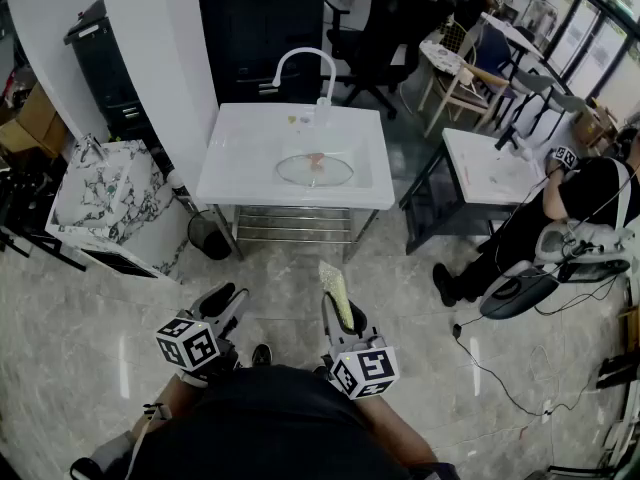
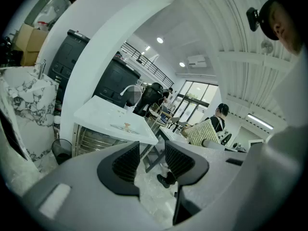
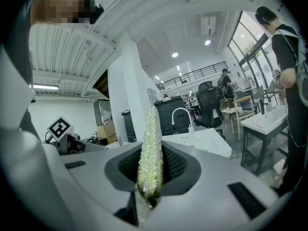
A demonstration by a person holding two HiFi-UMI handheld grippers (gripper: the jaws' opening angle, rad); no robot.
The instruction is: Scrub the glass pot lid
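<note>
The glass pot lid [image 1: 314, 170] lies flat in the basin of the white sink table [image 1: 232, 173], a small reddish knob at its middle; the left gripper view shows the lid [image 2: 126, 126] far off. My left gripper [image 1: 229, 299] hangs open and empty over the floor, well short of the table. My right gripper [image 1: 340, 310] is shut on a yellow-green scrub sponge [image 1: 334, 292], which stands edge-on between the jaws. The sponge [image 3: 150, 150] fills the middle of the right gripper view.
A white gooseneck faucet [image 1: 303, 68] rises at the sink table's back edge. A marble-patterned cabinet [image 1: 105, 203] stands left, a bin [image 1: 208, 234] beside it. A second white table [image 1: 492, 168] and a seated person [image 1: 560, 218] are on the right. Cables trail on the floor [image 1: 490, 368].
</note>
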